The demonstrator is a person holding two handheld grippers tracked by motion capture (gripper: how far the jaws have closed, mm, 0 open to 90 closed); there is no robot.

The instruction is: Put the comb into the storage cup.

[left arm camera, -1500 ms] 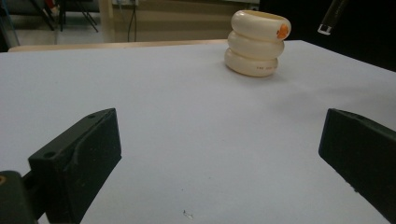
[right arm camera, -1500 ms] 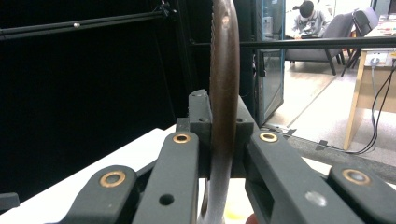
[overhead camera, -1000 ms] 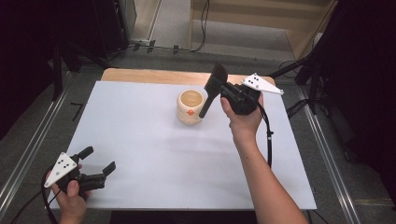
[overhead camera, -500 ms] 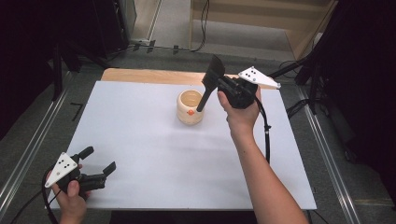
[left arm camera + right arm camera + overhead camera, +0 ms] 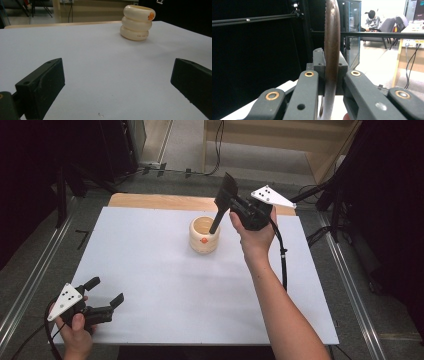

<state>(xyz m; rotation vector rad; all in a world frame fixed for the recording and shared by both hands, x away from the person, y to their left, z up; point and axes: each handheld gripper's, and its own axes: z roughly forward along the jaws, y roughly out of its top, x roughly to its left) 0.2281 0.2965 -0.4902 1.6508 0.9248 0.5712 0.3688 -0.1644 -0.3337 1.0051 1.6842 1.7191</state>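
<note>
The cream ringed cup [image 5: 204, 235] stands upright on the white surface [image 5: 150, 270], toward its far edge, with a small orange mark on its side. Just right of the cup, the right gripper [image 5: 235, 205] is held above the surface, its jaws clamped tight on a dark flat spatula [image 5: 221, 205] whose thin handle slants down into the cup's mouth. Well away from the cup, at the near left corner of the surface, the left gripper [image 5: 107, 292] rests low with its jaws spread wide around nothing.
</note>
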